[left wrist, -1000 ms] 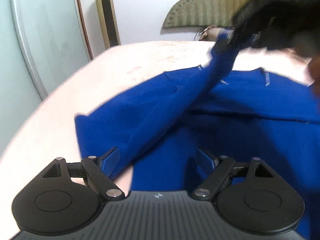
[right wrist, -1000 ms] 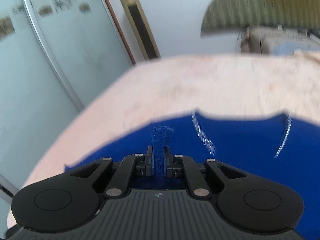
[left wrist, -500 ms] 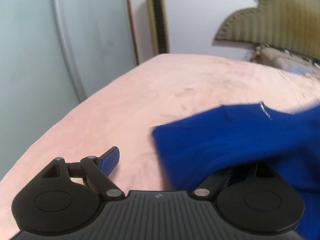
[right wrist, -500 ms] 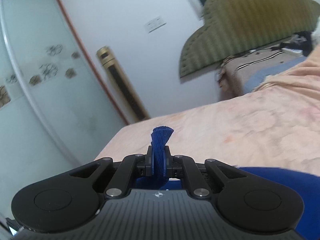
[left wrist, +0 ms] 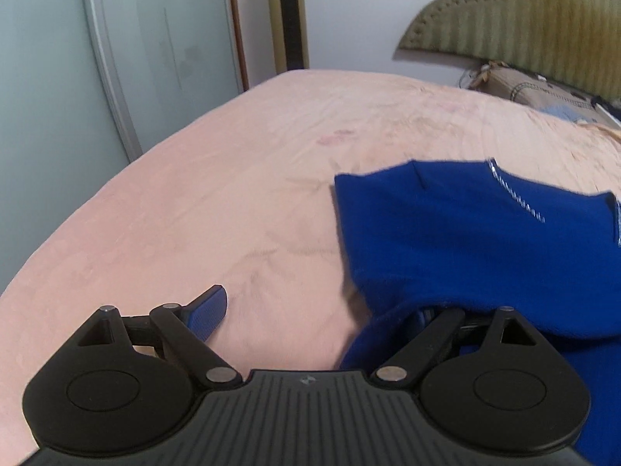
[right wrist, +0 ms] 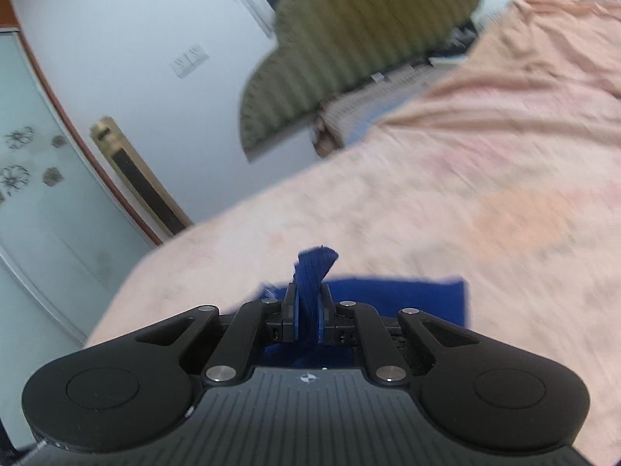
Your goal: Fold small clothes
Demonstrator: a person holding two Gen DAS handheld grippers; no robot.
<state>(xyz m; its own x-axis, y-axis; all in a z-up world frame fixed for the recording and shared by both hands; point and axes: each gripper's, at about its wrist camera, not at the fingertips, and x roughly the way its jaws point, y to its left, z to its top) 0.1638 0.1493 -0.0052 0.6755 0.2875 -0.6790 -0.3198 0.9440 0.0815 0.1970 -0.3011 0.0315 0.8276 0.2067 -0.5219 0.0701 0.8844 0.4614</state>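
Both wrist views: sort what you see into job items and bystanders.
Job:
- blue garment, lying on the pink bedspread
- right hand-held gripper, shut on a fold of it
- left hand-held gripper, open

Bystanders:
- green headboard
- gold tower fan
- glass wardrobe door

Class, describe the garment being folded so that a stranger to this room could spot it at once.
Start at the wide pink bed. On its near right side lies the blue garment, partly lifted. It is the only deep blue cloth there, edged with pale stitching.
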